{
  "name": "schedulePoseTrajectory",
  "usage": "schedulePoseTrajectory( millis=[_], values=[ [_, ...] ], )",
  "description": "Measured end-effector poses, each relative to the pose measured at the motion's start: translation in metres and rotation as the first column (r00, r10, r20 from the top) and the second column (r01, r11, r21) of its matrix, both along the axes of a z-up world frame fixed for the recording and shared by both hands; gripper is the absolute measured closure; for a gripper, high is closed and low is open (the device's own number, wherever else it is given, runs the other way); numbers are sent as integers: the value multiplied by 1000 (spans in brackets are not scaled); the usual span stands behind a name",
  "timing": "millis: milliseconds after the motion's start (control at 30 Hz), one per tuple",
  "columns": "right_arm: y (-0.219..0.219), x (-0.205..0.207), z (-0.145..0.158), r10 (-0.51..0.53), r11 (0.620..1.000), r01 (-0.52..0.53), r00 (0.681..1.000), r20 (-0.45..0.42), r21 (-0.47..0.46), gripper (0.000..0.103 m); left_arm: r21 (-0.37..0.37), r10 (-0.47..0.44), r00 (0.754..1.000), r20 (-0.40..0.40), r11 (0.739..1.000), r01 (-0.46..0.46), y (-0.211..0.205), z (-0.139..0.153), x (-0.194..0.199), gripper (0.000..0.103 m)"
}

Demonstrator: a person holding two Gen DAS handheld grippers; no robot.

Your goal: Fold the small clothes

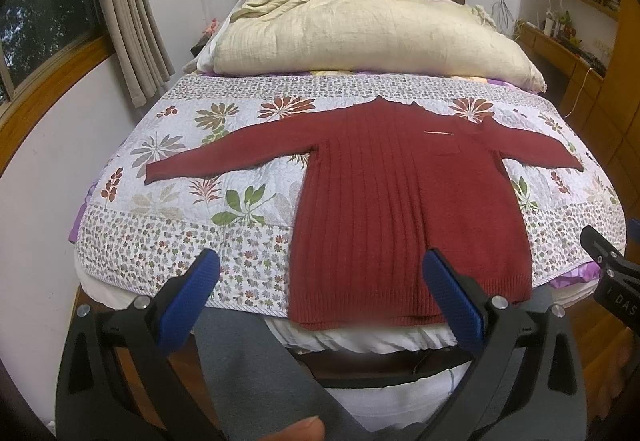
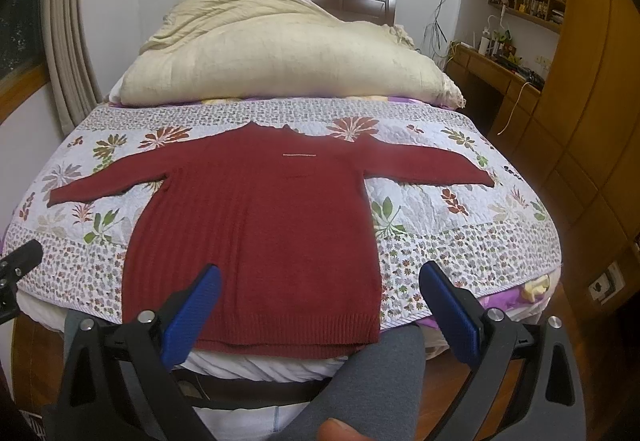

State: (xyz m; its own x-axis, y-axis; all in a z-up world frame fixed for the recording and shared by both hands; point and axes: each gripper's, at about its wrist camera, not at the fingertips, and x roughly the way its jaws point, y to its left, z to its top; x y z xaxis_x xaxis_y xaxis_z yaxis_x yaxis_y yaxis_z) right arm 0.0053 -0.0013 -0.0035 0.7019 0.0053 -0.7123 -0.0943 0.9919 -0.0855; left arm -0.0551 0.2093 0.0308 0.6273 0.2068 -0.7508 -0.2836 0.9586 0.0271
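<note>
A dark red knitted sweater (image 1: 404,201) (image 2: 256,233) lies flat on the flowered quilt (image 1: 168,241) (image 2: 460,241), both sleeves spread out sideways, hem at the bed's near edge. My left gripper (image 1: 322,273) hangs open above the near edge, its blue pads (image 1: 188,305) straddling the sweater's left hem corner without touching it. My right gripper (image 2: 320,287) is open too, held above the hem's right part, nothing between its fingers. The tip of the right gripper (image 1: 604,253) shows at the right edge of the left wrist view.
A big cream duvet (image 1: 360,25) (image 2: 288,53) is heaped across the far half of the bed. Curtains and a window stand to the left, wooden cabinets and a desk (image 2: 504,69) to the right. A person's grey-clad legs (image 2: 372,381) are below the bed edge.
</note>
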Motion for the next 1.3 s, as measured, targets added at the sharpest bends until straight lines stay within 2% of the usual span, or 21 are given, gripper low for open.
schedulePoseTrajectory(
  millis=[933, 1300],
  values=[
    [0, 6, -10, -6, 1000, 5, 1000, -23, -6, 4, 0, 7, 1000, -16, 1000, -7, 6, -9, 1, 3],
    [2, 29, -23, -13, 1000, 12, 999, -42, -28, 4, 9, 13, 998, -55, 1000, -12, 3, -22, 25, 3]
  ],
)
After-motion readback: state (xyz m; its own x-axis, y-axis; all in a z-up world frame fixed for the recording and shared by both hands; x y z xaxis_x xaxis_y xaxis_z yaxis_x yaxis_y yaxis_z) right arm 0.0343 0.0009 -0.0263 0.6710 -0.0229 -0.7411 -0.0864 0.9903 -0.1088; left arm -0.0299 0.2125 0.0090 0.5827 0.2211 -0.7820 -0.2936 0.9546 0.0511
